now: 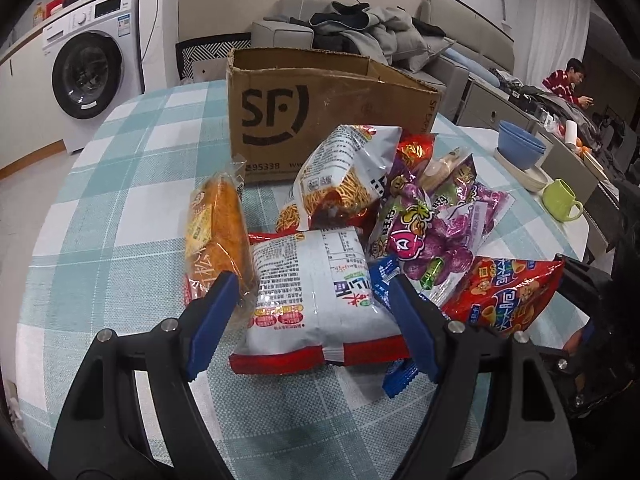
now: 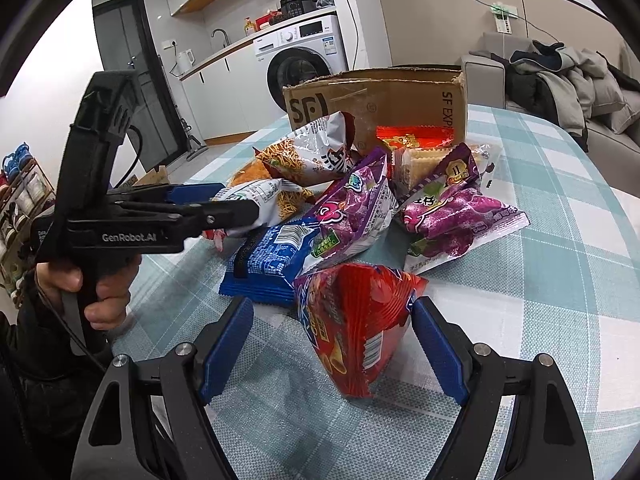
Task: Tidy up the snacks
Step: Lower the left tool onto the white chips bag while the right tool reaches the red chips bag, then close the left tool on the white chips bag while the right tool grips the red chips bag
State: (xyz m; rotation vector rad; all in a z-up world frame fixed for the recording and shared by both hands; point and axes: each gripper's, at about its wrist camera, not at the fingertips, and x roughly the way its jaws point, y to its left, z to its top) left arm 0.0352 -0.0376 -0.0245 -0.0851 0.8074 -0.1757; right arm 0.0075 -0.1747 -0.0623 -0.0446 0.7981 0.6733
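Observation:
A pile of snack bags lies on the checked tablecloth (image 1: 132, 184) in front of an open SF cardboard box (image 1: 320, 108). My left gripper (image 1: 312, 320) is open, its blue fingers on either side of a white and red noodle bag (image 1: 316, 288). A bread packet (image 1: 218, 224) leans on the bag's left. My right gripper (image 2: 334, 346) is open around a red snack bag (image 2: 356, 320) standing on the table. In the right wrist view the left gripper (image 2: 224, 210) reaches into the pile. Purple candy bags (image 2: 452, 212) and a blue packet (image 2: 272, 260) lie between.
Blue bowls (image 1: 520, 146) and a green mug (image 1: 560, 200) stand at the table's right edge. A sofa with clothes (image 1: 376, 28) is behind the box. A washing machine (image 1: 92, 64) stands at the back left. A person (image 1: 568, 80) sits far right.

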